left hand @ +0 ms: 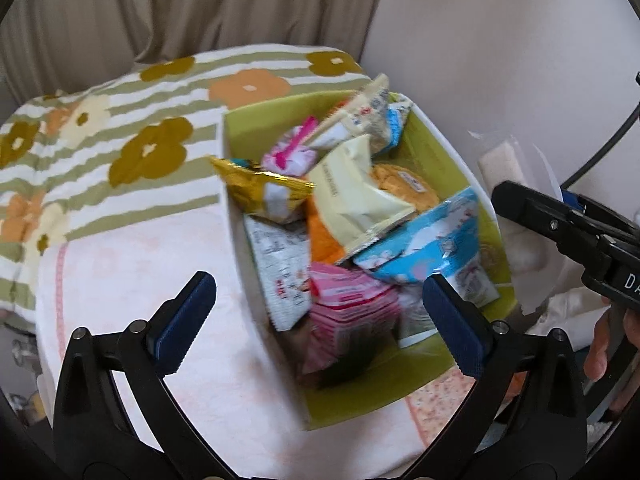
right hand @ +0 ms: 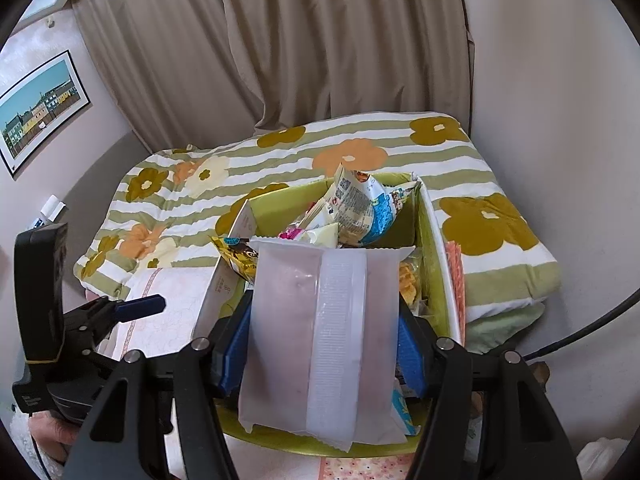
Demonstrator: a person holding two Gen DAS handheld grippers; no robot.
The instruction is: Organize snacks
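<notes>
A box with green inner walls (left hand: 436, 142) stands on the bed, filled with several snack packets: a gold one (left hand: 264, 190), a cream one (left hand: 356, 196), a light blue one (left hand: 432, 248) and a pink one (left hand: 348, 308). My left gripper (left hand: 320, 324) is open and empty, hovering over the box's near left corner. My right gripper (right hand: 320, 344) is shut on a frosted white snack packet (right hand: 320, 336), held upright over the near end of the box (right hand: 432, 240). In the left wrist view that packet (left hand: 516, 168) shows at the right, beyond the box.
The box rests on a pale pink sheet (left hand: 140, 280). A striped flower-print quilt (right hand: 480, 184) lies behind it. Beige curtains (right hand: 320, 40) and white walls close the back. A framed picture (right hand: 40, 108) hangs at the left.
</notes>
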